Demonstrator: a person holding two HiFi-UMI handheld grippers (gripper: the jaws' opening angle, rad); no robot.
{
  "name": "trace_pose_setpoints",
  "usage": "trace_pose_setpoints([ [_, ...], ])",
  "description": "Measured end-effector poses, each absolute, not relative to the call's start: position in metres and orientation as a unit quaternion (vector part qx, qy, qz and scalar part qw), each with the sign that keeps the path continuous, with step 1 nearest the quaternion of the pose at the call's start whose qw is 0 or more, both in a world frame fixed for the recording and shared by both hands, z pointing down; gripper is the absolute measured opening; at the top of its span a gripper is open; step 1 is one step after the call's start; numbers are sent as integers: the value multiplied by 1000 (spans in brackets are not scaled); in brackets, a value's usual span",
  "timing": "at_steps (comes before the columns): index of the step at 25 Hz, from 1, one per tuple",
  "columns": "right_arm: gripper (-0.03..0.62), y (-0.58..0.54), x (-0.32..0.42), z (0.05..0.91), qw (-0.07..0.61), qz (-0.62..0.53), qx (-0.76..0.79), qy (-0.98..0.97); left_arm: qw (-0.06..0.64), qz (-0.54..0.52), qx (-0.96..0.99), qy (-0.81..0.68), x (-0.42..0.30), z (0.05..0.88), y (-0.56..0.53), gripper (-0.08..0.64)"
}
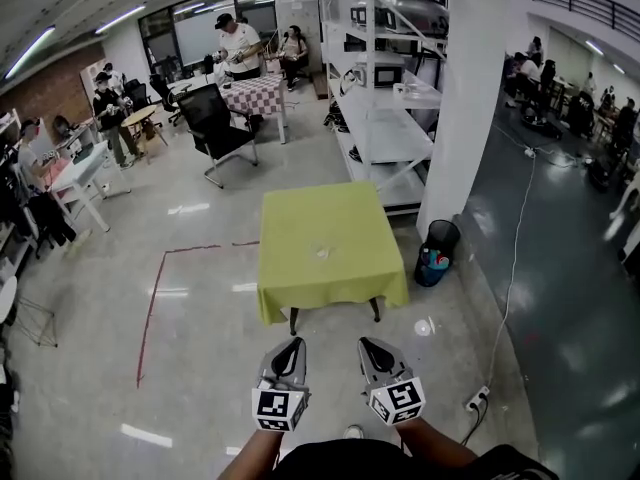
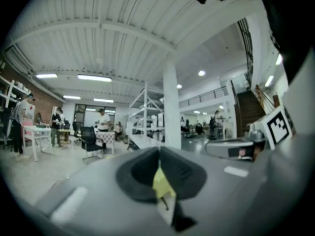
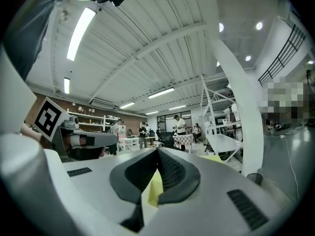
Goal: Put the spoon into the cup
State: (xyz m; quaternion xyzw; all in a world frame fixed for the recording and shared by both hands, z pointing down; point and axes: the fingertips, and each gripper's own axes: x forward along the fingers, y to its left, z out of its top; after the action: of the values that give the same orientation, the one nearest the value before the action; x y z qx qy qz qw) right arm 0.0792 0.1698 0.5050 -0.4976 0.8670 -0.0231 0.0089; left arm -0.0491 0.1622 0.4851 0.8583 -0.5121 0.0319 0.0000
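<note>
From the head view I see both tools held low in front of the person, side by side and well short of the bench (image 1: 300, 288), which stands ahead under a yellow-green cloth. The left hand-held gripper (image 1: 293, 344) and the right hand-held gripper (image 1: 366, 345) both point towards it.

Only the head view shows the bench top. A small pale thing (image 1: 322, 253) lies near the middle of the cloth, too small for me to tell whether it is the spoon, the cup or both. The same view shows a black bin (image 1: 436, 251) on the floor by the white pillar (image 1: 470, 98), just right of the bench, and a red tape line (image 1: 150, 308) on the floor to the left.

The gripper views settle what the head view leaves unclear. In the left gripper view, the left hand-held gripper (image 2: 159, 150) has its jaws closed tip to tip on nothing, with a sliver of yellow cloth showing in the gap below the tips. That view also catches the other tool's marker cube (image 2: 277, 127) at its right edge.

In the right gripper view, the right hand-held gripper (image 3: 157, 151) is likewise closed and empty. The left tool's marker cube (image 3: 47, 118) sits at that view's left.
</note>
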Motion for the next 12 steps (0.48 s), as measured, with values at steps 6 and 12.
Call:
trace_pose_setpoints([
  [6, 6, 145, 89, 509, 12, -29, -489, 872, 3, 44, 854, -518, -37, 486, 142, 12],
  [12, 6, 121, 75, 516, -7, -10, -477, 879, 6, 58, 854, -517, -45, 497, 117, 12],
])
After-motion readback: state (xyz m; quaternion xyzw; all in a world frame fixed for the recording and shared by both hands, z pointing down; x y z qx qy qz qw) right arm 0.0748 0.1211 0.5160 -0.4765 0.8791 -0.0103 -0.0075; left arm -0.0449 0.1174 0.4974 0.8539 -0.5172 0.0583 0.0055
